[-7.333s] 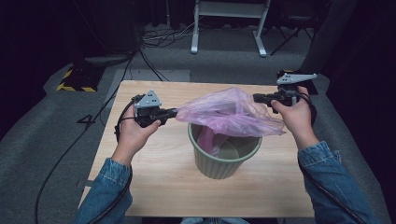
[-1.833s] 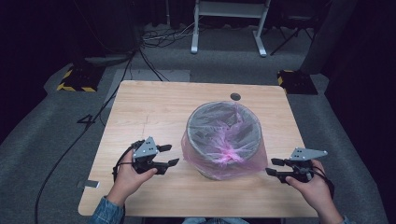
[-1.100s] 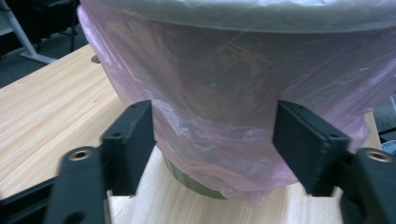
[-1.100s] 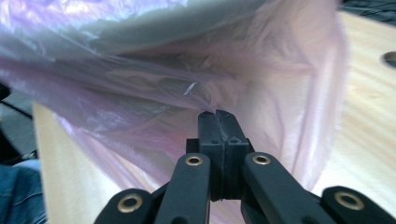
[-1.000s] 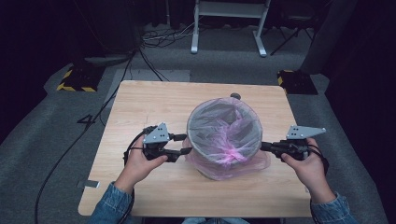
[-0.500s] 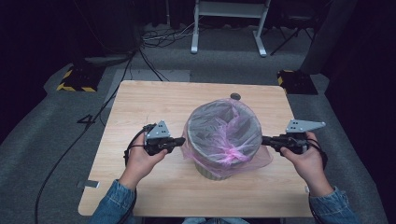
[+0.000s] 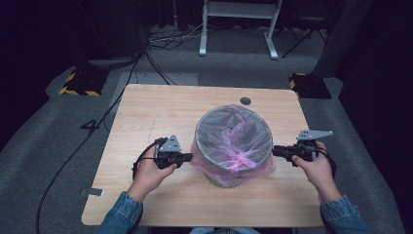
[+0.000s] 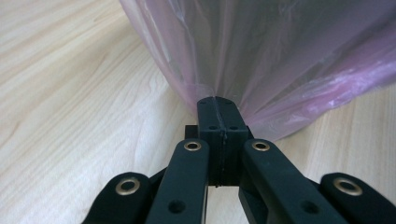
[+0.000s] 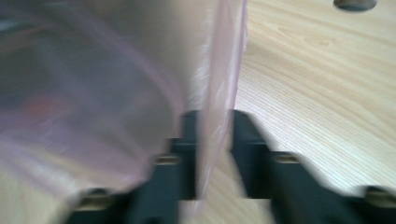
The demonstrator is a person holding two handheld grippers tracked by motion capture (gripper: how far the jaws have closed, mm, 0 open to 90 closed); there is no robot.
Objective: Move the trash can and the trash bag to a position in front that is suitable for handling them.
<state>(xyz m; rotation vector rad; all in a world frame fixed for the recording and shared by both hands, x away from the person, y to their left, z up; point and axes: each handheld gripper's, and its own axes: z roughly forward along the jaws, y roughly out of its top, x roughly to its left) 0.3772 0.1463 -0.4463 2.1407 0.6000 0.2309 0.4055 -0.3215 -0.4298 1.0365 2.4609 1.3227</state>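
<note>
The left hand-held gripper (image 7: 187, 157) is clamped on the skirt of the pink bag (image 7: 233, 161), holding it low against the bin (image 7: 233, 146) so the liner sits taut over the rim. The right hand-held gripper (image 7: 276, 150) has just been opening; film hangs between its parted jaws, unpinched. The bin stands mid-desk (image 7: 146, 112); a small dark disc (image 7: 245, 101) lies beyond.

Only readable mark: "4" on grey floor (image 7: 63, 146), left of table (image 7: 146, 112).
</note>
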